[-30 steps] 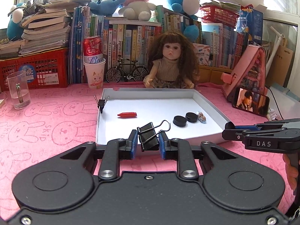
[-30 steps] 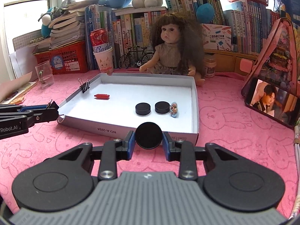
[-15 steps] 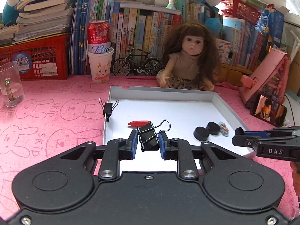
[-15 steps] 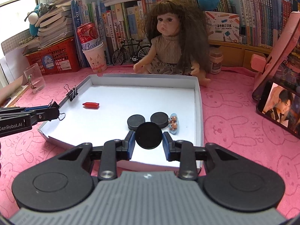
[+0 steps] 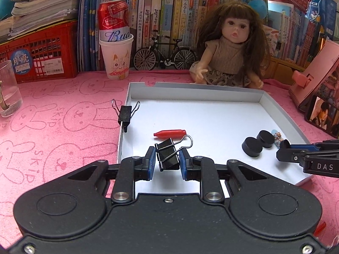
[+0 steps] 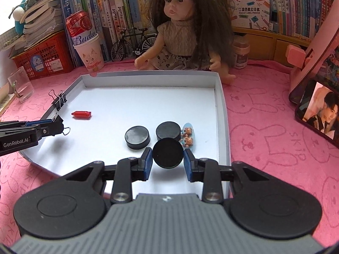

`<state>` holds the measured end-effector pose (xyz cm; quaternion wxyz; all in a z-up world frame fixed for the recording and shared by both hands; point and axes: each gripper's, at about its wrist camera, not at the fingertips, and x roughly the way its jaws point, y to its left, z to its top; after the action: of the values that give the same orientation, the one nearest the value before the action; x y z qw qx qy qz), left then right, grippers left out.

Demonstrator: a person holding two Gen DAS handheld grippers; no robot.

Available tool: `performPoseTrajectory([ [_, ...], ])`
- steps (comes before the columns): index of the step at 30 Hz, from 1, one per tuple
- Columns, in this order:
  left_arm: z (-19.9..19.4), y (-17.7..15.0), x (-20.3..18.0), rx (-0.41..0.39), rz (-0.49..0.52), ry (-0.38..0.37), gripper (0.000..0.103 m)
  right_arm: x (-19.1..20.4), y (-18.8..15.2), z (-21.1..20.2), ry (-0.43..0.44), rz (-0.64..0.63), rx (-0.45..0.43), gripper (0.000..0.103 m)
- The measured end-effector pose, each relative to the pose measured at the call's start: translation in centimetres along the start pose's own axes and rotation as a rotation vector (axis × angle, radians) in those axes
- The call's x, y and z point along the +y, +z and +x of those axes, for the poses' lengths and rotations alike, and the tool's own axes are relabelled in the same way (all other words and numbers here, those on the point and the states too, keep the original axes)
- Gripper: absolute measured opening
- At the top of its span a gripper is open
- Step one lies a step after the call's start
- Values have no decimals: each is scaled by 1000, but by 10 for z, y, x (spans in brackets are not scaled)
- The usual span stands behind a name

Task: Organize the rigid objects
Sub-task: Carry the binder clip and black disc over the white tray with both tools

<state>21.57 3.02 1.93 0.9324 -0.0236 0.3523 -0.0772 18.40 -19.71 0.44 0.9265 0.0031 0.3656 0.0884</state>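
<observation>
My left gripper (image 5: 166,160) is shut on a black binder clip (image 5: 168,155) and holds it over the near left part of the white tray (image 5: 197,90). My right gripper (image 6: 168,162) is shut on a black disc (image 6: 168,152) over the tray's near right part (image 6: 222,114). In the tray lie two black discs (image 6: 137,137) (image 6: 168,130), a red cap (image 6: 81,114) and a small bear trinket (image 6: 187,136). A second binder clip (image 5: 124,114) is clipped on the tray's left wall.
A doll (image 5: 231,48) sits behind the tray. A paper cup with a can (image 5: 116,48), a toy bicycle (image 5: 165,53), a red crate (image 5: 40,61) and books line the back. A glass (image 5: 7,91) stands left, a phone on a pink stand (image 6: 317,105) right.
Both grippers have moved forward from in front of the tray to over its inside, each still holding its object. The tray contents have not moved.
</observation>
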Motion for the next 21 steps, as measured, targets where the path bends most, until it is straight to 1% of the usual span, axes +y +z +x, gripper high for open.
performPoseTrajectory([
  [9, 15, 0, 2, 16, -10, 15, 22, 0, 1, 8, -19, -7, 14, 36],
  [21, 19, 2, 1, 12, -11, 14, 22, 2, 3, 12, -37, -9, 15, 36],
])
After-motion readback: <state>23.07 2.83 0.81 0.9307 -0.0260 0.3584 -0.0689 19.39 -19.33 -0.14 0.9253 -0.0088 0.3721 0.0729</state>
